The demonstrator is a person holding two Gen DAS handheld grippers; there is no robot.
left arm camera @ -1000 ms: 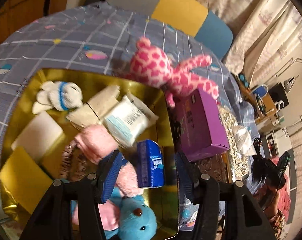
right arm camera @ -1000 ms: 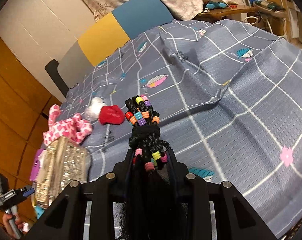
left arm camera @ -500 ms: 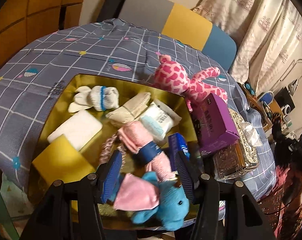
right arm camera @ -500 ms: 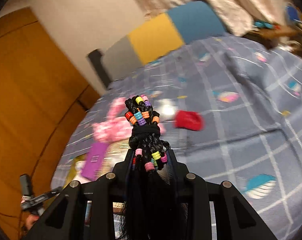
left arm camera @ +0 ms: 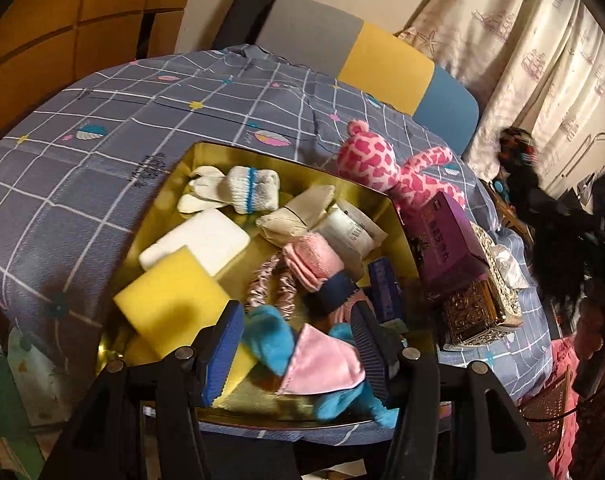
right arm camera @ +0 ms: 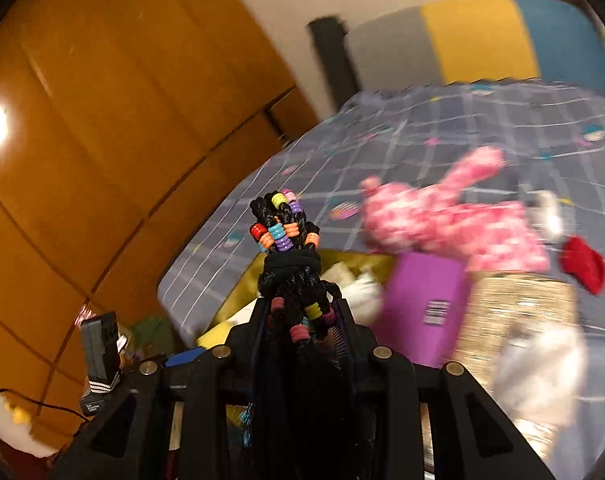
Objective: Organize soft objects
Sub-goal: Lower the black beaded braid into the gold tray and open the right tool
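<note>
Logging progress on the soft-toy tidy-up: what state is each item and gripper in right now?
Gold tray: filled with soft items.
Blue plush: in tray, between the fingers.
Left gripper: open.
Right gripper: shut on beaded black braids.
Pink giraffe plush: outside tray.

My right view is smeared: the pink toy at two o'clock and the silver box at four lack detail. My braids hide my right hand-held gripper's pads. The blue plush blurs in the left view.

Gold tray, pink-spotted plush, grey checked bedspread.
</note>
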